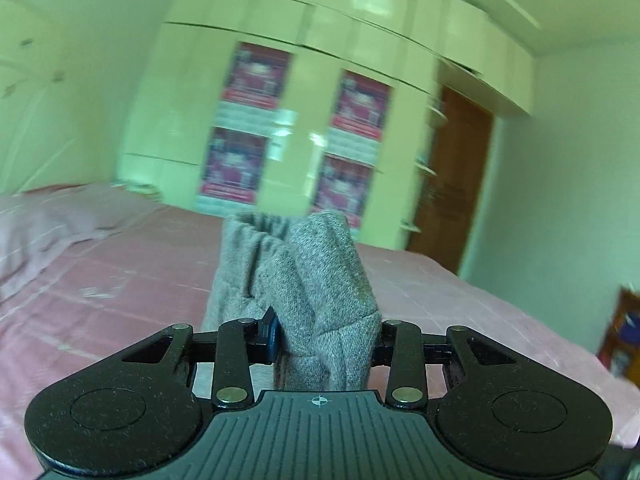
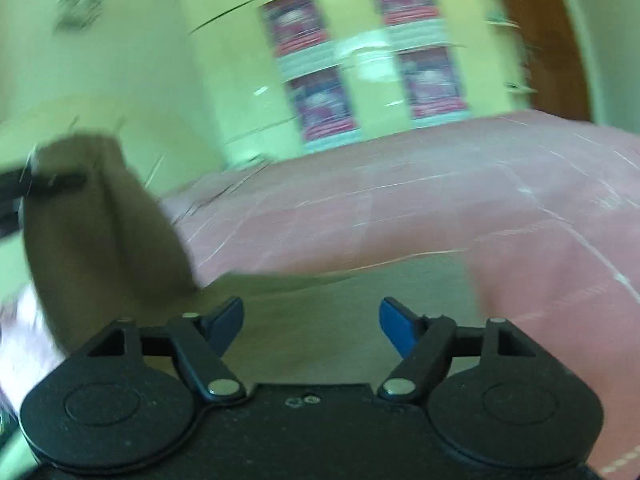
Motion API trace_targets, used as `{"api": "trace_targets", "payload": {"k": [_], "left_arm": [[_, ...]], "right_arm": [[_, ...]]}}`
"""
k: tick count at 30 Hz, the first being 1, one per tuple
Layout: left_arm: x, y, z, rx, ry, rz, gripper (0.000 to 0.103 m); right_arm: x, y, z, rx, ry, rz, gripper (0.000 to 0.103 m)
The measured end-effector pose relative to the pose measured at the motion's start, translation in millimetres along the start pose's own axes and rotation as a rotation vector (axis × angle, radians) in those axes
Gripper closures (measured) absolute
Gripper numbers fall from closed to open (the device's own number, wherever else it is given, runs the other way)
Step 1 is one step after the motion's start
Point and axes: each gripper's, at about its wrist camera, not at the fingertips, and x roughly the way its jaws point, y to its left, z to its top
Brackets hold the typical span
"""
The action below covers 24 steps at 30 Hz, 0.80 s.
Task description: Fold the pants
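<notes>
left gripper (image 1: 326, 340): clamped on a bunched fold of the grey pants (image 1: 304, 280), cloth pinched between the blue pads (image 1: 271, 330); right pad hidden by fabric
pants: held up off the bed (image 1: 120, 280), elastic waistband on top, rest hanging below the jaws
right gripper (image 2: 312, 326): jaws wide apart, nothing between them; view motion-blurred
pants, right view: dark blurred bundle (image 2: 104, 216) at left, raised near the bed's near edge
bed: pink quilted cover, pillow (image 1: 48, 220) at far left corner
far: pale wardrobe (image 1: 304, 92) with posters (image 1: 256, 76), brown door (image 1: 456, 176) to its right
</notes>
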Motion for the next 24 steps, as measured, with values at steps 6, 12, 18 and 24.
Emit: {"api": "trace_targets", "payload": {"k": [6, 12, 18, 24], "left_arm": [[72, -130, -57, 0.107, 0.217, -0.197, 0.046], [42, -152, -86, 0.116, 0.281, -0.189, 0.013], [-32, -58, -78, 0.055, 0.24, -0.03, 0.013], [-88, 14, -105, 0.105, 0.344, 0.064, 0.012]], "right_arm": [[-26, -101, -3, 0.393, -0.054, -0.052, 0.035], [-19, -109, -7, 0.528, -0.041, 0.123, 0.034], [17, -97, -18, 0.677, 0.158, 0.29, 0.038], [23, -80, -20, 0.66, 0.231, 0.239, 0.043]]}}
